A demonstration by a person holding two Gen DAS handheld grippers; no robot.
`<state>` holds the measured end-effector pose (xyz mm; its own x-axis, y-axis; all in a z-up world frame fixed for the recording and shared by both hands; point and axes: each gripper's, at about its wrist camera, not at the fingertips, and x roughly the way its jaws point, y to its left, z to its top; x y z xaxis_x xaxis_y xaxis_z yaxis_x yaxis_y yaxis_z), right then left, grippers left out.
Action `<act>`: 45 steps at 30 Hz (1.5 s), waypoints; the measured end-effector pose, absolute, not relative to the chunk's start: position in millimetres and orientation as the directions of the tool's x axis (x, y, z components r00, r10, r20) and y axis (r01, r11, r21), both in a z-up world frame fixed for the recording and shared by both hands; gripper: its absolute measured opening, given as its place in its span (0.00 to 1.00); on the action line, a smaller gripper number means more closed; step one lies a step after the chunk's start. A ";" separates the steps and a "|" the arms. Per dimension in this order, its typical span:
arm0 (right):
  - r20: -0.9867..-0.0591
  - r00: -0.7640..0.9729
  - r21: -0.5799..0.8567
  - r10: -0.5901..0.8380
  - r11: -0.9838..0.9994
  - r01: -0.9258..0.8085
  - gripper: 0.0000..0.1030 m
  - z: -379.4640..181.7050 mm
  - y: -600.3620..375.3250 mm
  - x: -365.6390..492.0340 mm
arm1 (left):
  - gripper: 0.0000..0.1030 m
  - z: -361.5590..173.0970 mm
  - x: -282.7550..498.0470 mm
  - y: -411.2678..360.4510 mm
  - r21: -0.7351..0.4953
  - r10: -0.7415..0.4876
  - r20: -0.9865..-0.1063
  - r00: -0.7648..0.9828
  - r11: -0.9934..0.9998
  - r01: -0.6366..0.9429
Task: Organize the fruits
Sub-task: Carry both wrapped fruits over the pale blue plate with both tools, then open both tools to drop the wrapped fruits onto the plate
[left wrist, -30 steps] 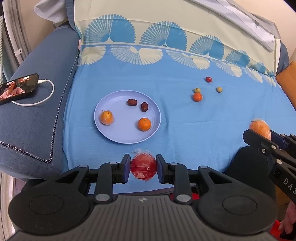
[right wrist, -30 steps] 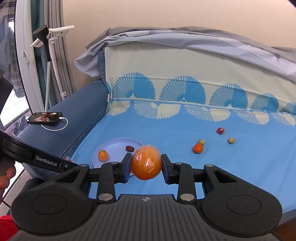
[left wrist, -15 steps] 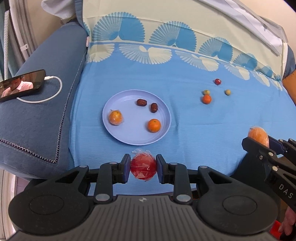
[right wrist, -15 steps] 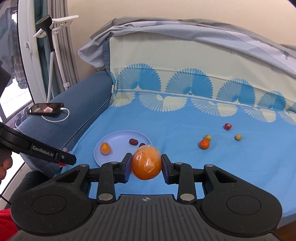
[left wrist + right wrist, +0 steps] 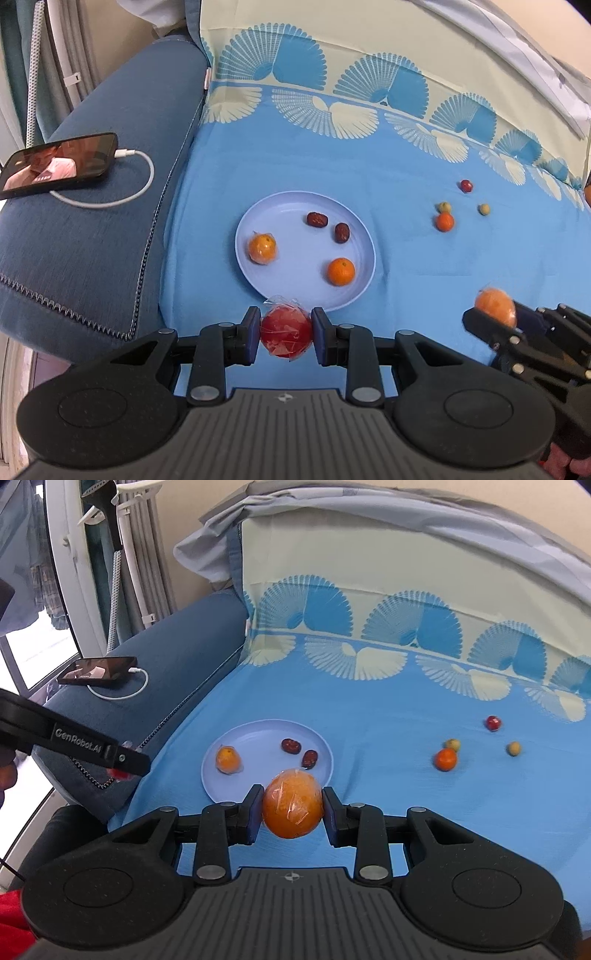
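With each hand-held gripper clenched on fruit, left (image 5: 284, 334) on the red fruit (image 5: 286, 329), right (image 5: 291, 805) on the orange (image 5: 292, 803), lower both gently onto bare plate (image 5: 295, 236).

Glossy plastic film over red fruit (image 5: 286, 329); smooth matt plastic plate (image 5: 266, 206); woven cloth bedsheet (image 5: 388, 173); matt black claw fingers (image 5: 251, 334).

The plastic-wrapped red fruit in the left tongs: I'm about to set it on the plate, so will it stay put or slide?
The round red fruit in clear plastic wrap would probably roll on release. The shiny film likely slips between the pads. The round lilac plate has a raised rim that may stop it.
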<state>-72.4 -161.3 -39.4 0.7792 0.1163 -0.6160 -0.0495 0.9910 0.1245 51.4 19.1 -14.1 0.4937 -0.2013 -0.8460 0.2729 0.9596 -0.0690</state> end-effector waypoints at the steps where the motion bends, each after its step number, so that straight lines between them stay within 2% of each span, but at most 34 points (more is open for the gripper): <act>1: -0.620 0.776 0.128 0.119 0.991 -0.049 0.34 -40.3 -160.5 -67.9 | 0.31 -14.1 55.9 18.2 -0.072 -0.205 -0.846 0.493 0.959 0.275; 10: -0.656 0.740 0.163 0.147 0.985 -0.051 0.34 -52.0 -156.3 -25.8 | 0.31 -25.6 97.2 7.5 -0.084 -0.206 -0.857 0.472 0.960 0.267; 23: -0.700 0.700 0.133 0.143 0.989 -0.069 0.34 -77.8 -148.3 39.2 | 0.31 -58.3 162.3 -3.5 -0.063 -0.179 -0.876 0.447 0.963 0.261; 45: -0.784 0.602 0.109 0.151 0.988 -0.107 0.34 -135.8 -138.4 112.4 | 0.31 -127.0 232.7 -22.6 0.026 -0.089 -0.918 0.386 0.959 0.281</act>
<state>112.4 -138.4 -135.8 0.6020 0.1512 -0.7840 -0.1066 0.9883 0.1088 232.7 -22.6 -127.0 0.3864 -0.0886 -0.9181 0.2808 0.9594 0.0255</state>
